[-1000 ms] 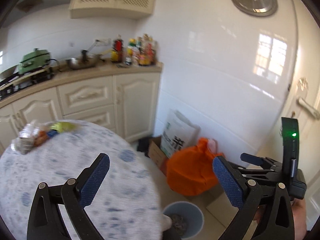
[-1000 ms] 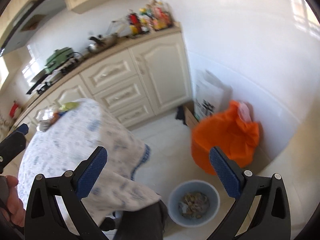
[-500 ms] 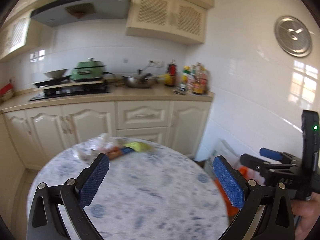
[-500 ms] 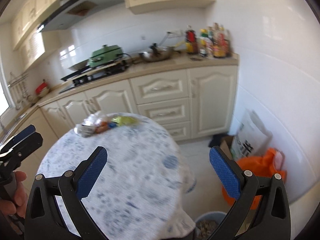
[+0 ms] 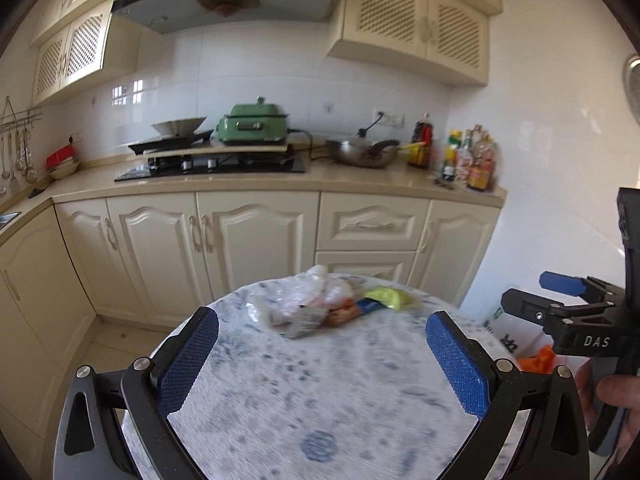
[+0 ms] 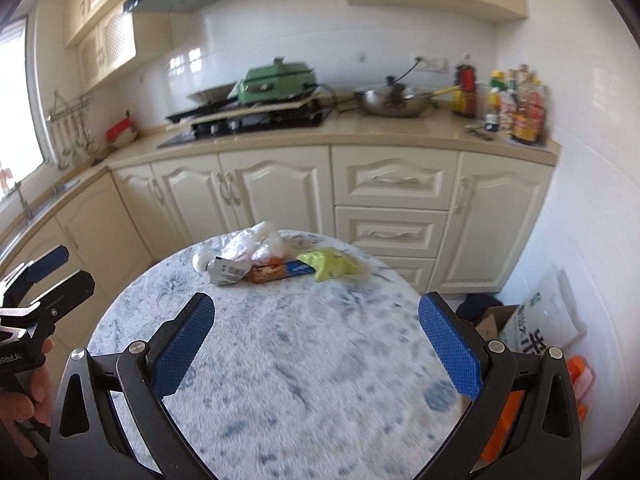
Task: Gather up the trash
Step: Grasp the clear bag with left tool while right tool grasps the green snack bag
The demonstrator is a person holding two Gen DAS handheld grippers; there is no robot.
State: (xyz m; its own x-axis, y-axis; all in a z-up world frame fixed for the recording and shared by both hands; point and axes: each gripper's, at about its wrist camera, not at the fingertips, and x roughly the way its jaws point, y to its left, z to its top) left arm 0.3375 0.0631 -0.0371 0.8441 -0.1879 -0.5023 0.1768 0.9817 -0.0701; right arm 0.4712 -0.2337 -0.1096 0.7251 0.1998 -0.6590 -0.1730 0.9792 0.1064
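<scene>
A heap of trash lies at the far side of the round table [image 5: 320,392] [image 6: 304,360]: a crumpled clear plastic bag [image 5: 304,296] [image 6: 248,246], a grey-white packet [image 6: 227,271], an orange and blue wrapper [image 5: 352,310] [image 6: 280,271] and a yellow-green wrapper [image 5: 386,297] [image 6: 330,264]. My left gripper [image 5: 322,356] is open above the near half of the table, with nothing between its fingers. My right gripper [image 6: 318,350] is open too, also empty and short of the heap. Each gripper shows at the edge of the other's view.
Cream cabinets [image 5: 256,240] and a countertop with a green cooker [image 5: 254,122], a wok [image 5: 362,152] and bottles [image 5: 468,160] run behind the table. On the floor at right stand a white printed bag [image 6: 540,324], a cardboard box [image 6: 494,320] and an orange bag [image 6: 516,400].
Both views have swung up and left, away from the floor bin and orange bag, to face the table and counter. The trash heap now sits ahead of both open grippers.
</scene>
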